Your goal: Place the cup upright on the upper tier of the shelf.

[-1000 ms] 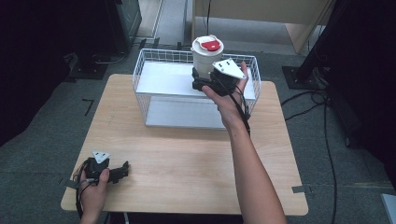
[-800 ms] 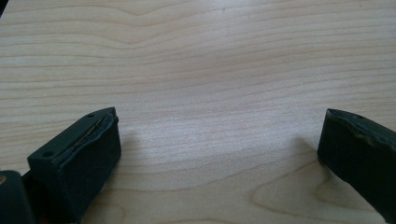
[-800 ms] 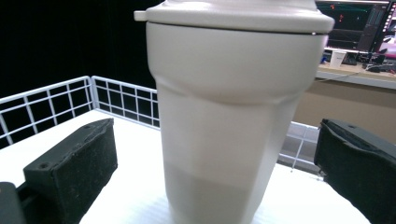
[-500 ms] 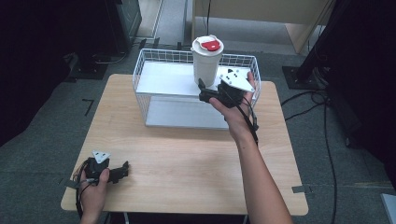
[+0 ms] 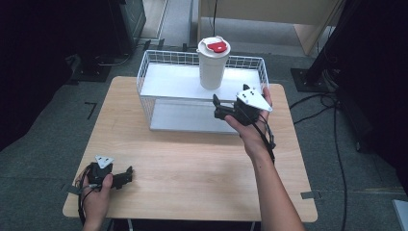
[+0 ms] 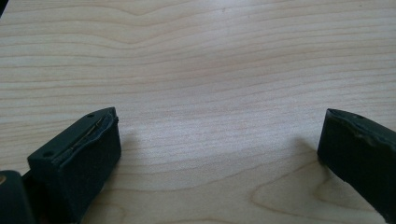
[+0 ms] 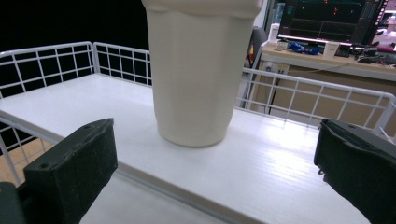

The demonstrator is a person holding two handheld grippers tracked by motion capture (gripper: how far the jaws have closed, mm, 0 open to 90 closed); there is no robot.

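While right hand-held gripper [image 5: 217,107] hangs spread, gripping nothing, white cup [image 5: 213,62] stands upright on basket shelf [image 5: 163,79] just ahead, apart; left hand-held gripper [image 5: 129,175] spread, low over tabletop [image 5: 192,159].

a monitor [image 7: 334,21] glows on a desk [image 7: 327,63] beyond the tabletop [image 5: 192,163]; grey carpet [image 5: 43,159] lies around the tabletop.

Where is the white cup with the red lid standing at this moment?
In the high view, the white cup with the red lid stands upright on the upper shelf of the white wire rack, toward its far right, just beyond the open right gripper.
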